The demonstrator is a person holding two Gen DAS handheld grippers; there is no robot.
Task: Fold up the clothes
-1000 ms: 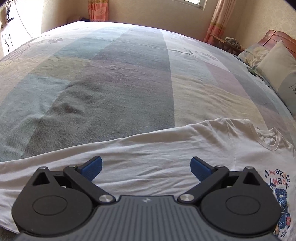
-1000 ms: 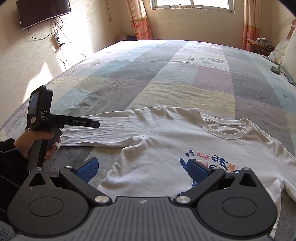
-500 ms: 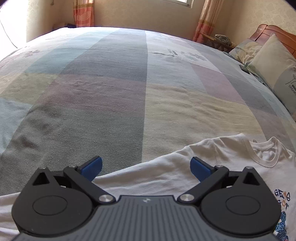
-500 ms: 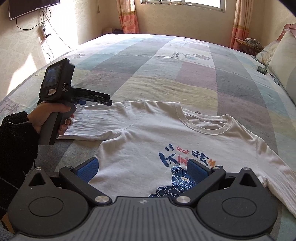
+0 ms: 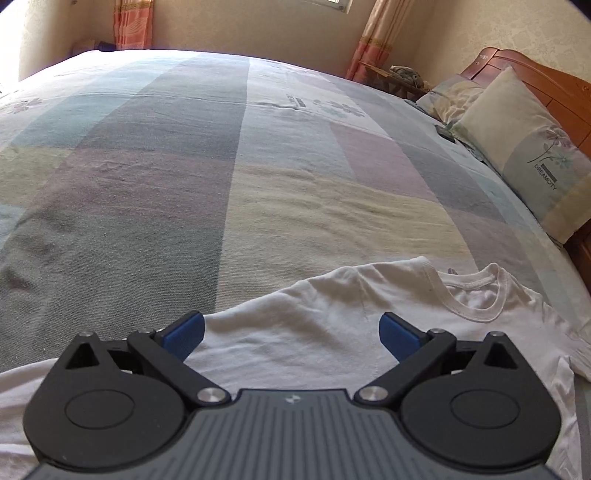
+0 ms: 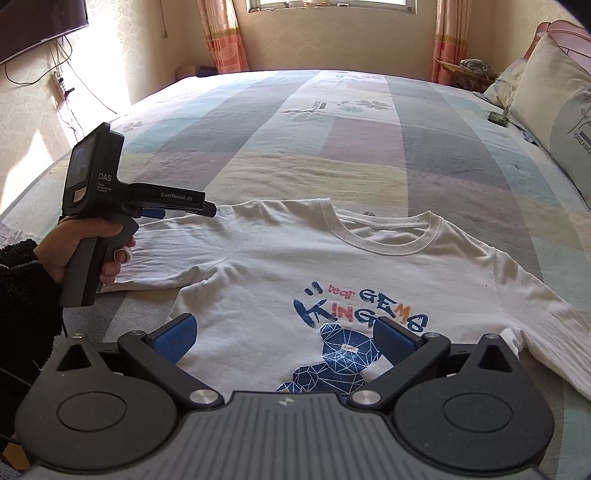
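A white long-sleeved shirt point(image 6: 295, 266) with a blue bear print lies flat, front up, on the bed, collar toward the far side. My right gripper point(image 6: 284, 332) hovers open over the printed chest with nothing between its blue pads. In the left wrist view the shirt point(image 5: 325, 325) shows its shoulder and collar, and my left gripper point(image 5: 291, 330) is open just above the shoulder and sleeve. The right wrist view also shows the left gripper point(image 6: 184, 208) held by a hand above the shirt's left sleeve.
The bed's patchwork cover point(image 5: 258, 166) stretches far beyond the shirt. Pillows point(image 5: 524, 147) lean on the wooden headboard at the right. A small dark object point(image 6: 496, 118) lies near the pillows. A wall-mounted screen point(image 6: 37, 26) and cables are at the left.
My left gripper has swung right along the sleeve toward the shoulder and collar. My right gripper has moved forward over the chest print. Both stay open.
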